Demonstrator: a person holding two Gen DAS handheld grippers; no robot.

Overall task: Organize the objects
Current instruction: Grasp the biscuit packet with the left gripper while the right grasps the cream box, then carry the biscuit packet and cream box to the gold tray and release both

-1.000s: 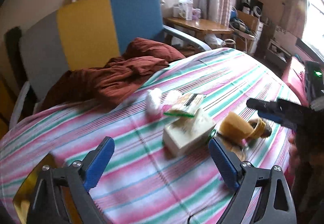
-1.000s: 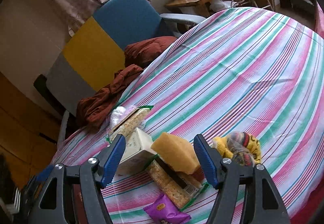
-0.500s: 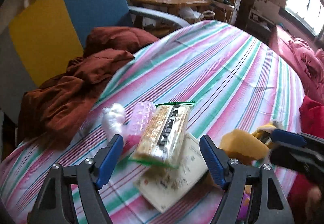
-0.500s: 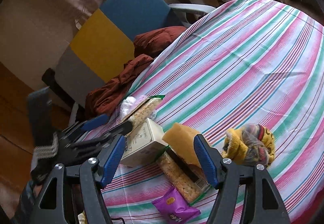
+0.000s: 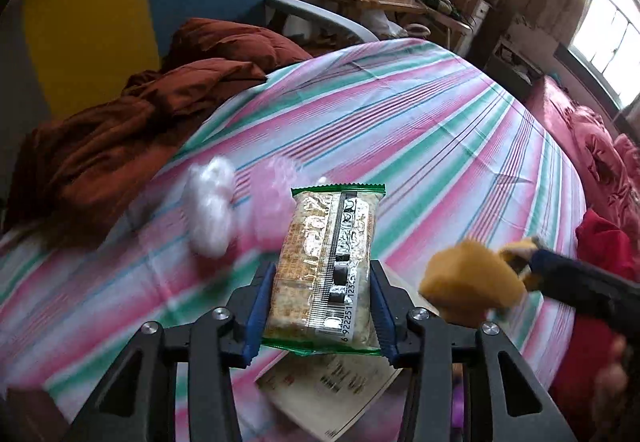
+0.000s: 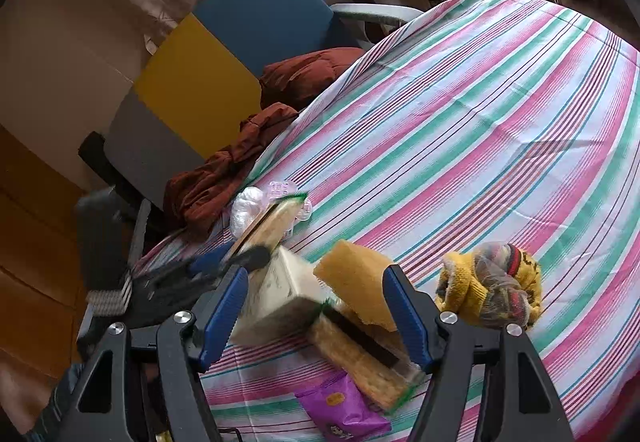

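Both left tongs [image 5: 322,312] pinch crackers [image 5: 326,262].

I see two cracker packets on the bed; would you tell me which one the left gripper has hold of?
The left gripper has just closed on the cracker packet beside the white plastic bag. The other packet lies under the yellow sponge, ungripped.

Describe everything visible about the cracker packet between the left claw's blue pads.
The cracker packet is a clear plastic sleeve with green crimped ends, showing stacked tan crackers and a silvery seam with black print and a barcode. It points lengthwise away from the left claw, whose pads have just been closing and now press its long sides. Its near end overhangs the cream box on the striped cloth. Whether it is lifted clear cannot be told.
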